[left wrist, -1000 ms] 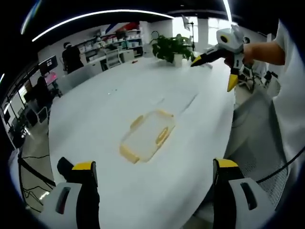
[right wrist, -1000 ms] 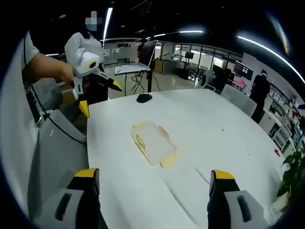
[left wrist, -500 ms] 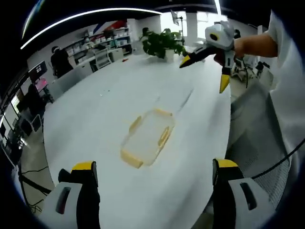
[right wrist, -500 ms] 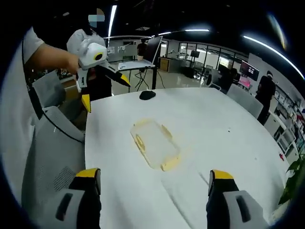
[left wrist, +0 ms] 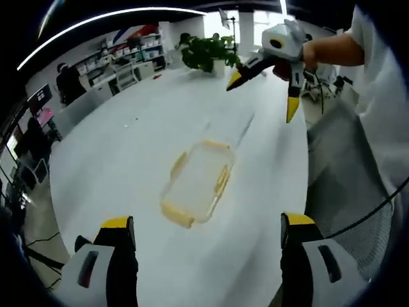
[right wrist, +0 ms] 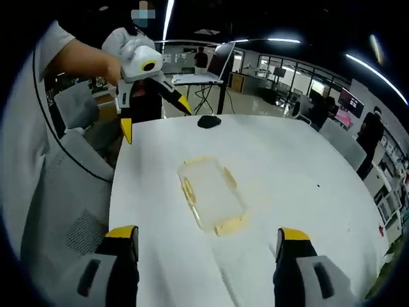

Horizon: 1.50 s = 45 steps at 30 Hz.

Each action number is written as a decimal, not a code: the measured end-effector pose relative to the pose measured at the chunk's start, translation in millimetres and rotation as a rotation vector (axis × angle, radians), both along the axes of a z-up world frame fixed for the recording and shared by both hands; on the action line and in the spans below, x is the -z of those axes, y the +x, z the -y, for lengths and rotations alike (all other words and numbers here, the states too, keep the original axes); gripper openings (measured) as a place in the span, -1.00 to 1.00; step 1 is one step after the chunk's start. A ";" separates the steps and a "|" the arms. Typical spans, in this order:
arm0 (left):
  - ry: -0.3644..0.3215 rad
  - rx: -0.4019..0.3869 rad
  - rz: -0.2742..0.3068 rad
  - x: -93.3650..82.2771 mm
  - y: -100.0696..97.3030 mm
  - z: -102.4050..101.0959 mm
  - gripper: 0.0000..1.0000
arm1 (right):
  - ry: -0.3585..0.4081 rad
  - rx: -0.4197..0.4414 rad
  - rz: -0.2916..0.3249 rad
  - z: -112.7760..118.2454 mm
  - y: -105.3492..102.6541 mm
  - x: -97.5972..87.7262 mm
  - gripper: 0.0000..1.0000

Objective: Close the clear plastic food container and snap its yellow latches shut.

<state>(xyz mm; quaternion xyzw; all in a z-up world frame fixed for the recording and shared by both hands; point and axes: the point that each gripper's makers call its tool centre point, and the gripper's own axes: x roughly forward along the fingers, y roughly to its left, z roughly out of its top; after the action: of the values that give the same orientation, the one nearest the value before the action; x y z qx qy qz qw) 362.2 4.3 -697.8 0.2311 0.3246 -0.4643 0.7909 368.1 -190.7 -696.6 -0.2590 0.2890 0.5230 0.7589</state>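
Clear glossy plastic container (left wrist: 195,184) on matt white table (left wrist: 115,160).

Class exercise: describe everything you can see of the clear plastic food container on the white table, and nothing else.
The clear plastic food container is a shallow rounded rectangle, see-through with a yellowish tint. Yellow latches sit on its edges; the pictures are too blurred to tell whether they are snapped. It lies flat on the round white table, near the edge closest to the person. It looks empty. Nothing touches it but the table; both grippers are held away from it.
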 end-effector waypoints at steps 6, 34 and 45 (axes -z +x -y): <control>0.020 0.033 -0.007 7.0 9.2 0.4 0.80 | -0.020 -0.022 0.002 -0.4 12.7 4.9 0.75; 0.143 0.243 -0.036 55.0 36.0 6.3 0.58 | -0.155 -0.224 -0.034 -23.0 41.8 53.0 0.47; 0.191 0.297 -0.055 74.7 46.8 2.9 0.44 | -0.191 -0.252 -0.049 -24.4 52.8 68.5 0.30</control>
<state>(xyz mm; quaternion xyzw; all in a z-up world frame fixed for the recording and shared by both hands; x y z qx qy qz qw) 409.0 1.4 -772.5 0.3378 0.3511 -0.5492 0.6790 420.9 -166.2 -765.2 -0.3512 0.3211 0.5905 0.6518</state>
